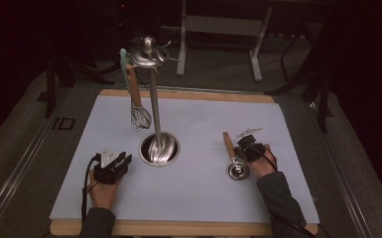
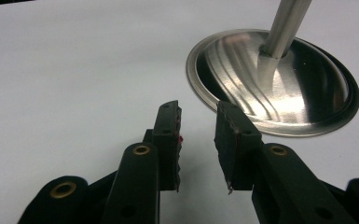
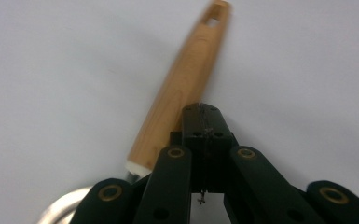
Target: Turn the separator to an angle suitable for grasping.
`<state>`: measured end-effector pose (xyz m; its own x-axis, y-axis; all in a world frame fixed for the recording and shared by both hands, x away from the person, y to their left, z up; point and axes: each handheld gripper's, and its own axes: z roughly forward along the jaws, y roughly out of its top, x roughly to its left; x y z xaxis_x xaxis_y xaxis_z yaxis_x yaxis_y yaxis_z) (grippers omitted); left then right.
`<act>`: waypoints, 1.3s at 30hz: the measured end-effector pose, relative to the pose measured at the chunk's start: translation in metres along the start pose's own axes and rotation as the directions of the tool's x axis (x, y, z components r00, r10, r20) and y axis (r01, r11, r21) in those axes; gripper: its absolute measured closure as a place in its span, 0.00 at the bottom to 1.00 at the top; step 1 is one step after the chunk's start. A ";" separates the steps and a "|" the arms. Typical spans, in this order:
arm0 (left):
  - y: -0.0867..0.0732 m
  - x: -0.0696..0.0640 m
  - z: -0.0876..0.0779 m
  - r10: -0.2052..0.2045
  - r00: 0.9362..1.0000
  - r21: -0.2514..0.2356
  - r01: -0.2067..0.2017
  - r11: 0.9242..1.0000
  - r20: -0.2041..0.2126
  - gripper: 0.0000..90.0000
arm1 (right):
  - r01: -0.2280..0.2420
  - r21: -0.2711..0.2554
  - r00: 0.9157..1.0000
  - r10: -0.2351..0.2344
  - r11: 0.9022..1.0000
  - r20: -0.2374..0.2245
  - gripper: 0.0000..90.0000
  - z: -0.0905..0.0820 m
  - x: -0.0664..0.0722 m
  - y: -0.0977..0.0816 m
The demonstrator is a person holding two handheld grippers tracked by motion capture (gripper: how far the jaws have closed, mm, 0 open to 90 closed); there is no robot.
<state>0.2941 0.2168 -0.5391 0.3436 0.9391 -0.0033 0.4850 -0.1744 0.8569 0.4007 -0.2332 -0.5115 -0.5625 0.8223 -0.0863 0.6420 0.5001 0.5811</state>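
Jaws of right gripper (image 3: 201,112) pressed together, empty, just beside wooden ladle (image 3: 179,93) handle; left gripper (image 2: 196,122) parted, empty, near stand (image 2: 279,88) base.

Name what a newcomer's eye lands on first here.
The tall steel utensil stand rises from its round base at the white mat's centre, a whisk hanging from its top. To the right lies a wooden-handled steel scoop, with the right gripper, jaws shut, right beside its handle.
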 end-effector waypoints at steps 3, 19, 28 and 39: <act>0.000 0.000 0.000 0.002 1.000 0.000 -0.002 1.000 0.000 0.78 | 0.044 0.013 0.999 -0.044 0.999 -0.006 1.00 0.003 0.009 0.009; 0.001 -0.002 0.001 0.022 1.000 0.015 -0.022 1.000 -0.007 0.78 | -0.047 0.069 0.985 0.058 0.997 -0.165 0.82 -0.009 0.003 0.016; 0.001 -0.003 0.001 0.026 1.000 0.014 -0.025 1.000 -0.007 0.78 | -0.110 0.190 0.967 0.150 0.976 -0.207 0.73 0.002 -0.001 0.017; 0.001 -0.003 0.002 0.032 0.999 0.019 -0.032 0.999 -0.012 0.78 | -0.096 0.256 0.968 0.150 0.962 -0.202 0.78 0.006 0.011 0.026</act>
<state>0.2946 0.2132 -0.5392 0.3493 0.9365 0.0305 0.4887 -0.2099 0.8468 0.4142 -0.2091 -0.5026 -0.5532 0.8162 0.1667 0.8049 0.4721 0.3596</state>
